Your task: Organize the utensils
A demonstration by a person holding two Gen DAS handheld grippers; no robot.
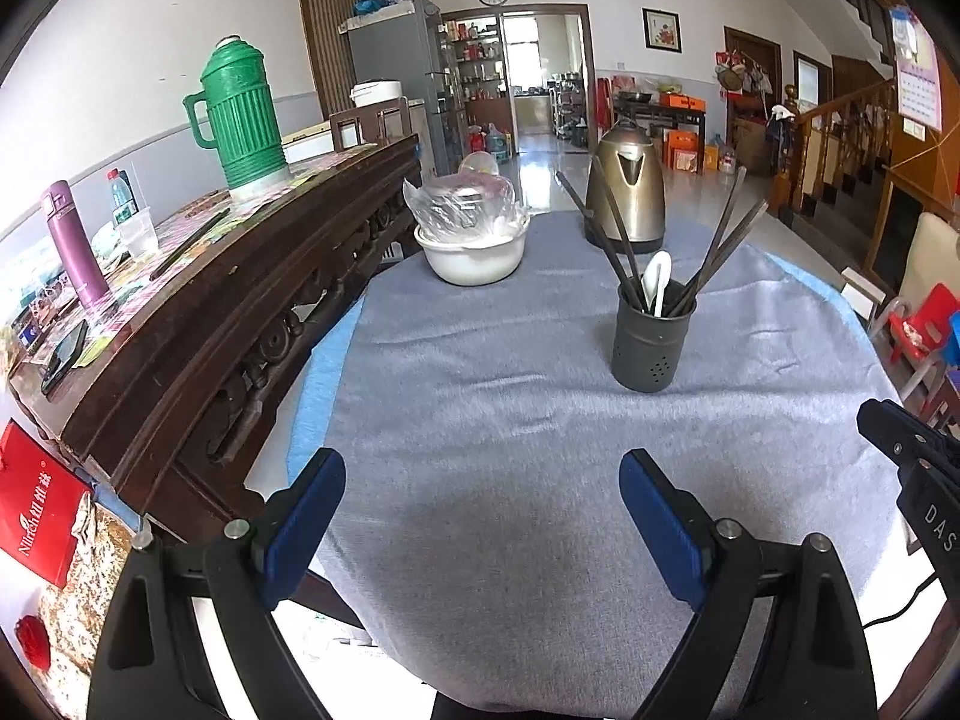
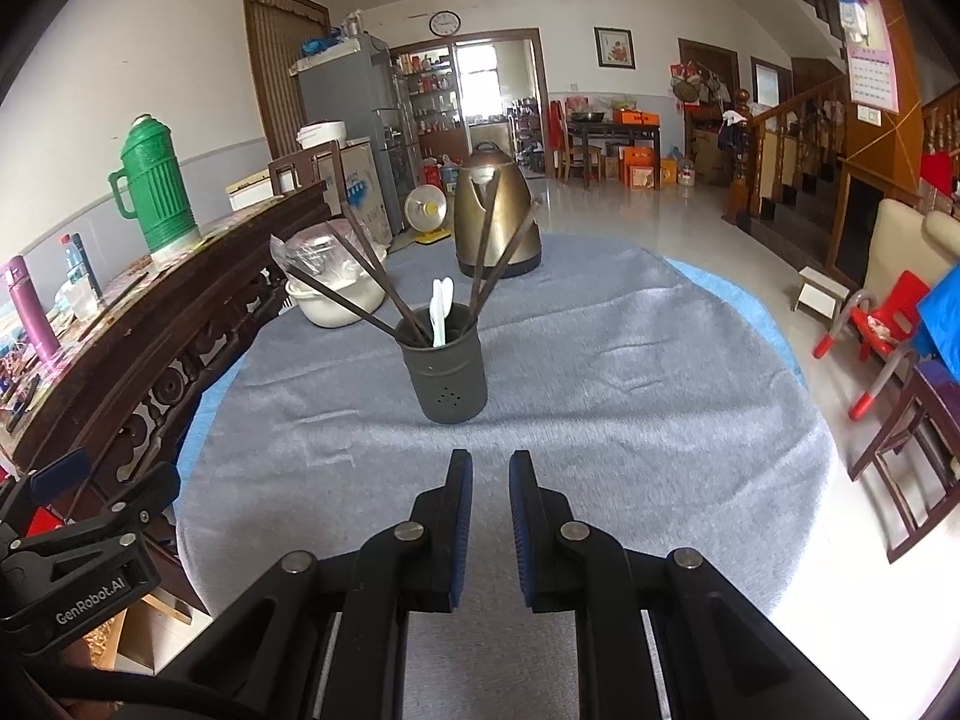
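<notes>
Grey cloth (image 2: 600,372) covers round table; tiled floor (image 2: 636,216) beyond.

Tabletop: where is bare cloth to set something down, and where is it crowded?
The grey cloth is bare between the utensil holder and the near edge, and across the side towards the red chair. It is crowded at the far end, where the kettle and the white bowl stand behind the holder.

You've got a round table (image 2: 630,420) under a grey cloth (image 1: 510,420), with blue edging showing at the rim. Dead centre stands the dark utensil holder (image 2: 447,375); at twelve o'clock sits the brass kettle (image 2: 495,219), at ten o'clock the white bowl (image 2: 336,303) with its plastic wrap.
</notes>
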